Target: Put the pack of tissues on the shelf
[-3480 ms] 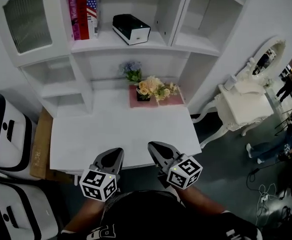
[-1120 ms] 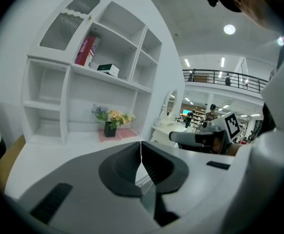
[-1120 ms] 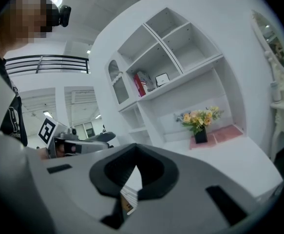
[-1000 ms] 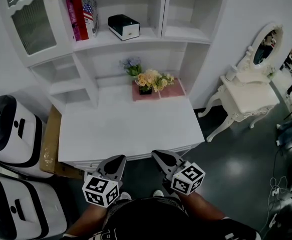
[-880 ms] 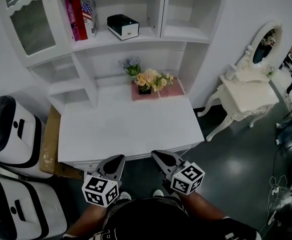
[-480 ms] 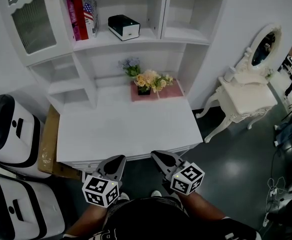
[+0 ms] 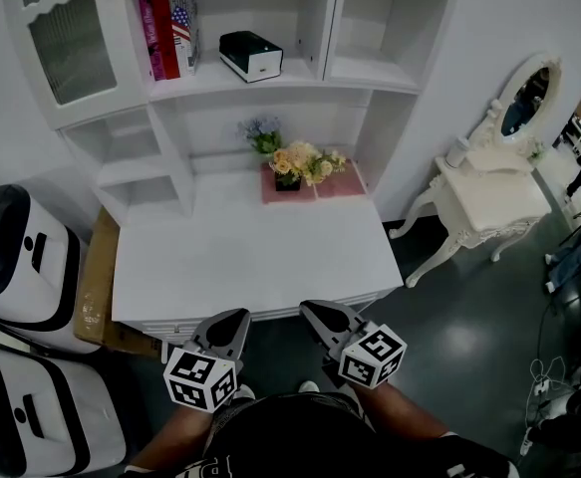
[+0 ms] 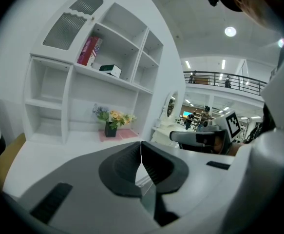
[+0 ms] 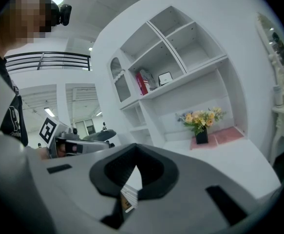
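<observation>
Pack of tissues [image 7: 250, 56], a black box with a white side, is sitting on the upper shelf [image 7: 305, 76] of the white cabinet, in the upper middle of the head view. It is lying just to the right of a row of upright red books [image 7: 166, 26], and nothing is touching it from above. A frosted glass door [image 7: 66, 33] is closing off the compartment at the upper left.

Below the shelf, the white bench [image 7: 240, 257] is filling the centre of the frame. At its far edge a bunch of yellow flowers [image 7: 302, 162] in a dark pot is standing on a pink mat [image 7: 342, 180], with a smaller blue bunch [image 7: 262, 133] just behind it.

Both tools are hovering at the bottom centre, off the near edge of the bench and well apart from the pack. The left tool [image 7: 232, 319] is pointing toward the bench with its jaws pressed together and nothing between them. The right tool [image 7: 312, 313], just beside it, is likewise closed tight and empty.

Two white-and-black machines [image 7: 16, 257] are standing at the left edge, with a cardboard box [image 7: 93, 287] between them and the bench. A white dressing table [image 7: 489, 202] with an oval mirror [image 7: 522, 98] is standing at the right.
</observation>
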Demonstrator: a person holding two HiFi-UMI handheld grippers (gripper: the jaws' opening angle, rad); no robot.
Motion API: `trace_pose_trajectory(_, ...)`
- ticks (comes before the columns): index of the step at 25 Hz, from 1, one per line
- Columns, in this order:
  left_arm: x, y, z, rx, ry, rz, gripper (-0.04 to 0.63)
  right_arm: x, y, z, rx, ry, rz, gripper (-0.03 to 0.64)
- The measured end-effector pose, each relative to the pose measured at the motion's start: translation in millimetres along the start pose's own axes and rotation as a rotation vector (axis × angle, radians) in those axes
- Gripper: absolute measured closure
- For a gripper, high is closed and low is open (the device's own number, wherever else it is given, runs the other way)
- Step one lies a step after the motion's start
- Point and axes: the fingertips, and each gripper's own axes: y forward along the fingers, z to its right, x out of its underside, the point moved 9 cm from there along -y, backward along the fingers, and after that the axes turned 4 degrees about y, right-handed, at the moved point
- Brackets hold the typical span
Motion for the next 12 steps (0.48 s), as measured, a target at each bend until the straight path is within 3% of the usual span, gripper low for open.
trace_pose_trajectory(12,1.9,0.6,0.0,0.009,0.002,0.001,0.58,3.1,0.0,-1.3,0.005,-0.004,-0.006,0.609)
